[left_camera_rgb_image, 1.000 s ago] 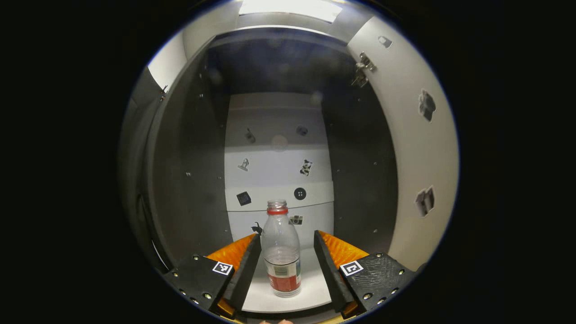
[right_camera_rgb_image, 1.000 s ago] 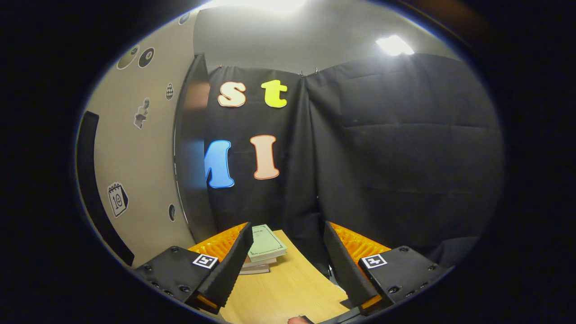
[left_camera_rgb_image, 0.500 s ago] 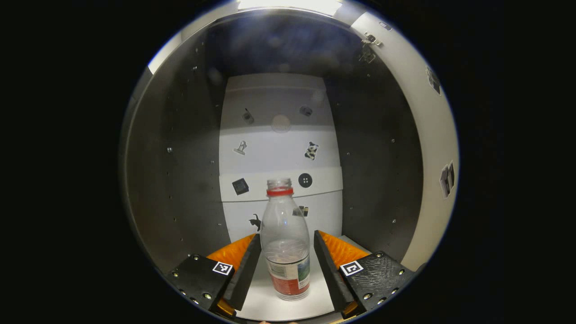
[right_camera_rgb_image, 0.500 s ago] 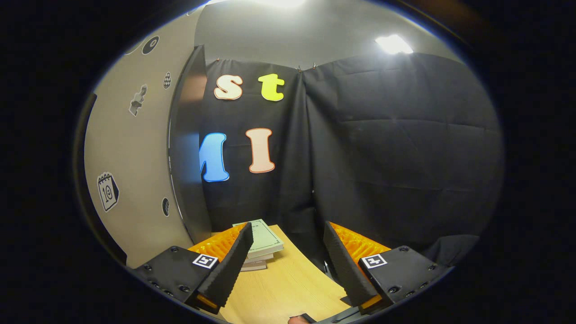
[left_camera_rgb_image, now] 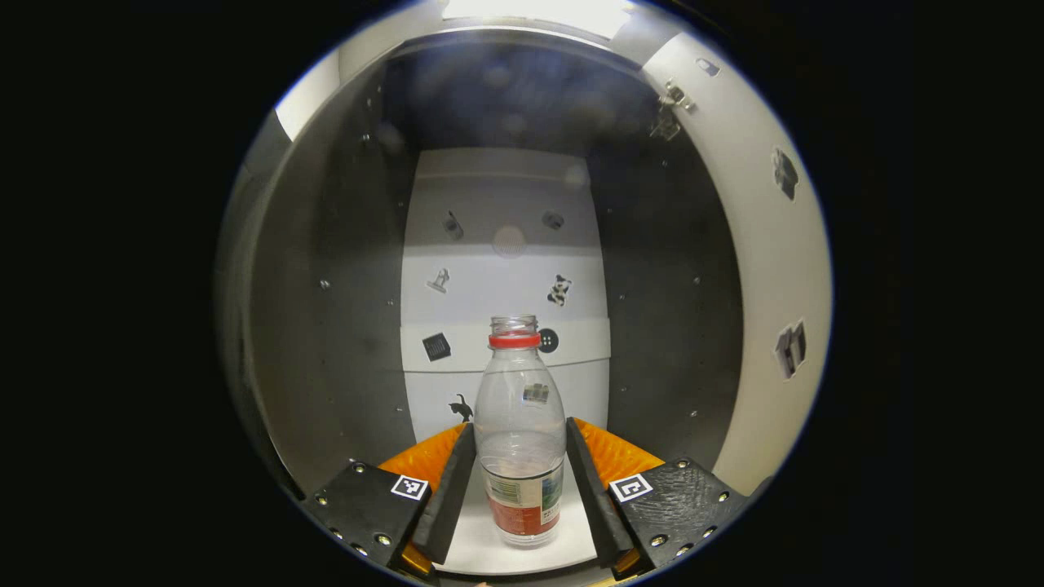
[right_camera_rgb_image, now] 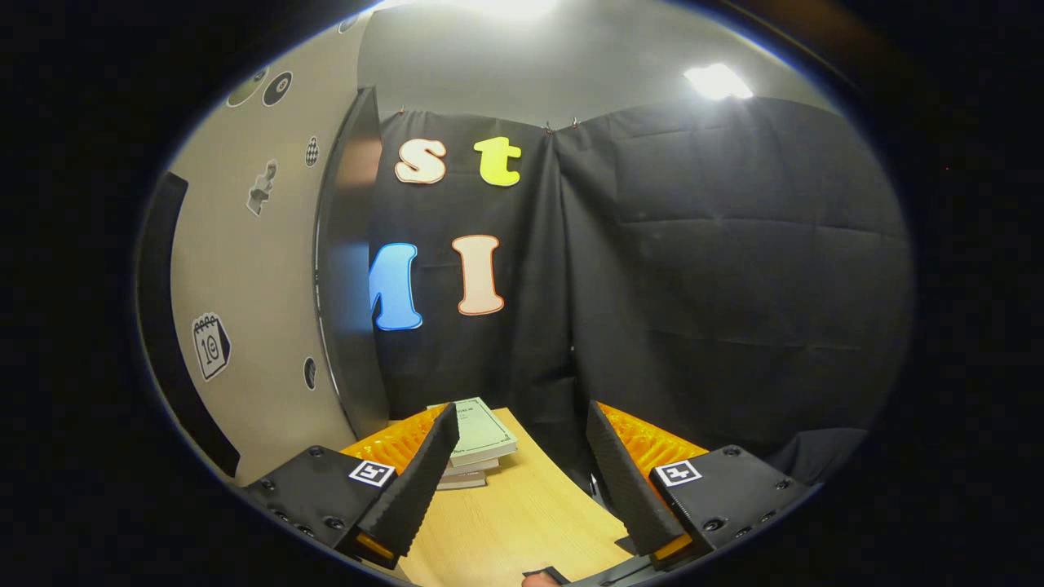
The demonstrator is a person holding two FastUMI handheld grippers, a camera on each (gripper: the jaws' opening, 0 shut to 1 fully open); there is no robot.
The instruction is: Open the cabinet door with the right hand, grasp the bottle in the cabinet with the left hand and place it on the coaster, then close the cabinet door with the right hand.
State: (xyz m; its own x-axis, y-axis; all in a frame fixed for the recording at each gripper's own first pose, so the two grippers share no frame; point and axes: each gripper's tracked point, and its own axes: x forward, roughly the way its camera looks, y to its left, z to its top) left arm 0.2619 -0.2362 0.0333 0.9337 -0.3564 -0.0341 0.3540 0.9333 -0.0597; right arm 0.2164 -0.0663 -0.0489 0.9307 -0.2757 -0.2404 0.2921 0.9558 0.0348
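Two fingers of our left gripper (left_camera_rgb_image: 515, 473) flank the bottle (left_camera_rgb_image: 519, 432), which stands upright on the pale floor of the cabinet (left_camera_rgb_image: 342, 269); they look to be touching its sides, though we cannot tell if they press. Nearly empty, uncapped clear plastic, it should be light, thin-walled and easily tipped, so mid-body above the label seems best. Our right gripper (right_camera_rgb_image: 522, 481) hangs level over the wooden table (right_camera_rgb_image: 522, 522), jaws apart and empty, beside the open cabinet door (right_camera_rgb_image: 245, 310).

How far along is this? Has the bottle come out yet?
Not yet. The cabinet door stands open. The left gripper has its fingers against the bottle, which stands inside the cabinet. Placing it on the coaster and closing the door remain; the right gripper is open.
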